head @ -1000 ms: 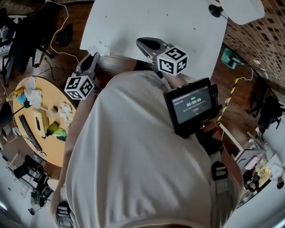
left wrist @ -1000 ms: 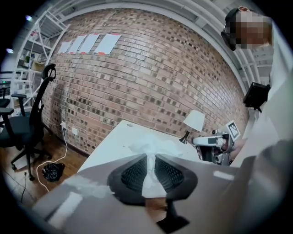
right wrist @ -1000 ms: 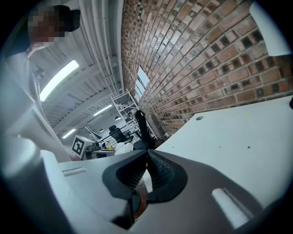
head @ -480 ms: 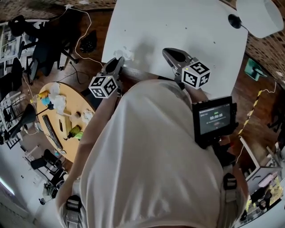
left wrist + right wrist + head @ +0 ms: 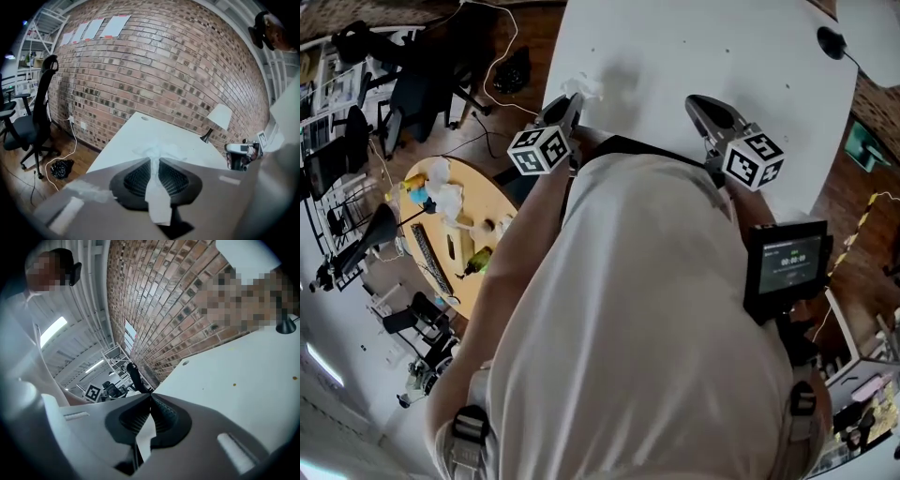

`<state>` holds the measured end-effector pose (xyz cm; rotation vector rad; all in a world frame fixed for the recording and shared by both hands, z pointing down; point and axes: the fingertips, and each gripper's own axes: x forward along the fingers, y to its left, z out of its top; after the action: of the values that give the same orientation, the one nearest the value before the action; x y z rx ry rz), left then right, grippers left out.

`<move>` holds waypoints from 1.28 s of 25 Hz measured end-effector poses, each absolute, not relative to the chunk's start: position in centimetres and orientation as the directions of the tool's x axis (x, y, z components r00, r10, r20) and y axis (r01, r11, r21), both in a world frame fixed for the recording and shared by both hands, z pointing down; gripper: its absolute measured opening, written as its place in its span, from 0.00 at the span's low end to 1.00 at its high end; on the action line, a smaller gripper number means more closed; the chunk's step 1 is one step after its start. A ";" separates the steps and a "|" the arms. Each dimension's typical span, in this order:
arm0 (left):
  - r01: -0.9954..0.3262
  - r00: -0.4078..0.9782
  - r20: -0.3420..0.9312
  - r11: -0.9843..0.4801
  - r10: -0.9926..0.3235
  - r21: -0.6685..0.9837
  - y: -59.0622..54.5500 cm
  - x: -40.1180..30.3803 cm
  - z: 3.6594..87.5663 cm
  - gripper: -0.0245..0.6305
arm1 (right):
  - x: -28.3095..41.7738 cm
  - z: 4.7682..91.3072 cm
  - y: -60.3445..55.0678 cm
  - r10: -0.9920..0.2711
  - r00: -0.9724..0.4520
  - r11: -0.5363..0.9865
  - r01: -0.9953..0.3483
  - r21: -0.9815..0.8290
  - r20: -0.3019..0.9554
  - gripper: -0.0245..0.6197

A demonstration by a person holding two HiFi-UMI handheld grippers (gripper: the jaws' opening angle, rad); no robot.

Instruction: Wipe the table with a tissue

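My left hand-held gripper is pinched on the crumpled white paper tissue, which bunches just beyond its tips over the near-left corner of the flat white tabletop.

From the head view I saw a loose pale T-shirt and dark buckled straps. My grey left tongs and right tongs each bore a black-and-white marker cube.
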<state>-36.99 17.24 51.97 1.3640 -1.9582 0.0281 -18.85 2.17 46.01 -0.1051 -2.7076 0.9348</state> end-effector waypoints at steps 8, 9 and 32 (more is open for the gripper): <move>-0.804 -0.096 0.579 0.406 -0.810 0.434 14.9 -41.0 54.3 0.12 | -18.7 46.1 2.5 0.085 -0.954 0.781 -0.116 -0.614 0.289 0.05; -0.808 -0.087 0.578 0.396 -0.812 0.435 14.6 -41.5 54.4 0.13 | -18.9 46.0 2.6 0.073 -0.952 0.778 -0.132 -0.614 0.296 0.05; -0.871 0.054 0.785 0.356 -0.617 0.339 8.3 -46.1 59.0 0.12 | -20.4 42.8 2.0 -0.181 -0.911 0.746 -0.373 -0.551 0.372 0.05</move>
<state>-46.09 8.26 59.05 1.3499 -1.6517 0.3296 -20.45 2.04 42.82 0.4317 -2.6521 0.9284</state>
